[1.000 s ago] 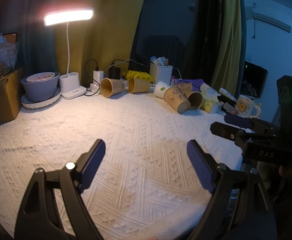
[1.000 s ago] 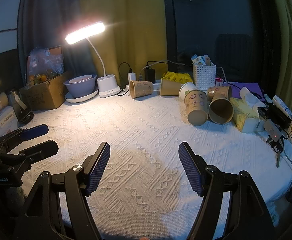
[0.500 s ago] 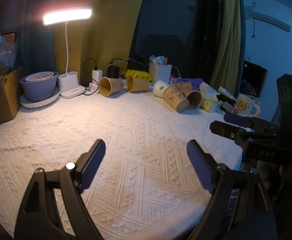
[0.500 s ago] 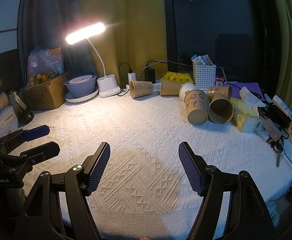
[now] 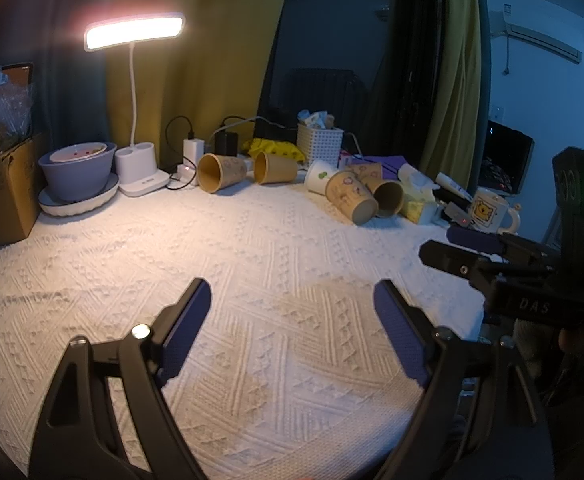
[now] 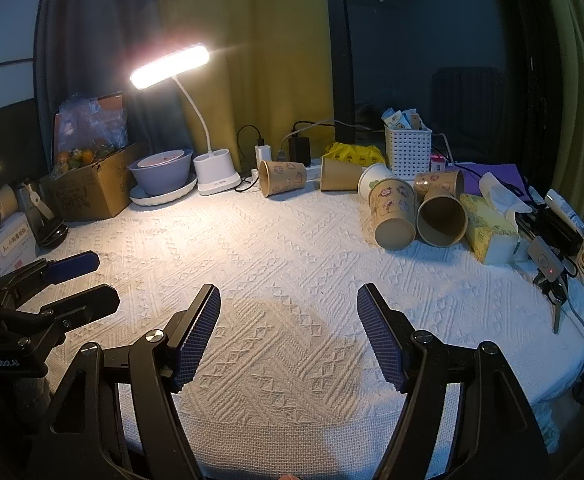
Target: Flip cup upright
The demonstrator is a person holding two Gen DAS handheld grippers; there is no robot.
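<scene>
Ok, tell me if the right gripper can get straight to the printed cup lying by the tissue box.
Probably yes. The right gripper is open and empty, and only bare tablecloth lies between it and the printed cup. A plain cup lies tight against its right side, which could crowd one finger.

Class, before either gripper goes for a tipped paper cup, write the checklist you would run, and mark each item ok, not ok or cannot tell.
1. Left gripper open and empty: ok.
2. Right gripper open and empty: ok.
3. Brown paper cups upright: not ok; the printed brown paper cup and the plain brown paper cup beside it lie on their sides.
4. White textured cloth bare between grippers and cups: ok.
5. Yellow tissue box clear of the plain cup: cannot tell.
</scene>
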